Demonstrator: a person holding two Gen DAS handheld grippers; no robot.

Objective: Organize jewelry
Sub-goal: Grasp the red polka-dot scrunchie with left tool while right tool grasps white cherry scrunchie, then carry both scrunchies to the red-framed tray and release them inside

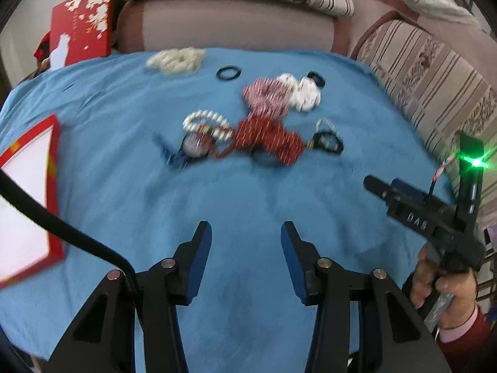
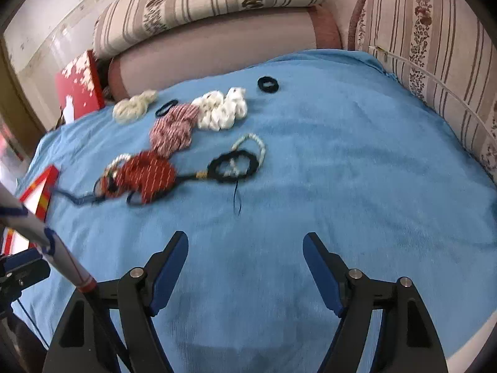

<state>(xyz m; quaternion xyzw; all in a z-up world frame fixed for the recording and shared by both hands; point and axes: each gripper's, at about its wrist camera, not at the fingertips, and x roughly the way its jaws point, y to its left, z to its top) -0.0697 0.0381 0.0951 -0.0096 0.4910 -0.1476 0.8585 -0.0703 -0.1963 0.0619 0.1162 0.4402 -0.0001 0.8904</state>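
Observation:
Jewelry and hair ties lie in a loose pile on a blue cloth point(image 1: 124, 186). A dark red striped scrunchie point(image 1: 267, 138) point(image 2: 146, 175) lies in the middle, with a pink striped scrunchie point(image 1: 265, 94) point(image 2: 174, 130) and a white scrunchie point(image 1: 303, 93) point(image 2: 222, 108) behind it. A pearl bracelet point(image 1: 205, 122) lies left of the red one. A black beaded bracelet point(image 2: 233, 166) lies over another pearl bracelet point(image 2: 257, 146). My left gripper point(image 1: 247, 248) is open and empty, short of the pile. My right gripper point(image 2: 245, 261) is open and empty; it also shows in the left wrist view point(image 1: 369, 183).
A cream scrunchie point(image 1: 175, 60) point(image 2: 133, 105) and a thin black hair tie point(image 1: 229, 73) point(image 2: 166, 108) lie at the far side; a black scrunchie point(image 2: 267, 85) lies apart. A red-rimmed open box point(image 1: 28, 199) sits at the left. A red floral box point(image 1: 82, 26) leans on striped sofa cushions point(image 1: 435, 87).

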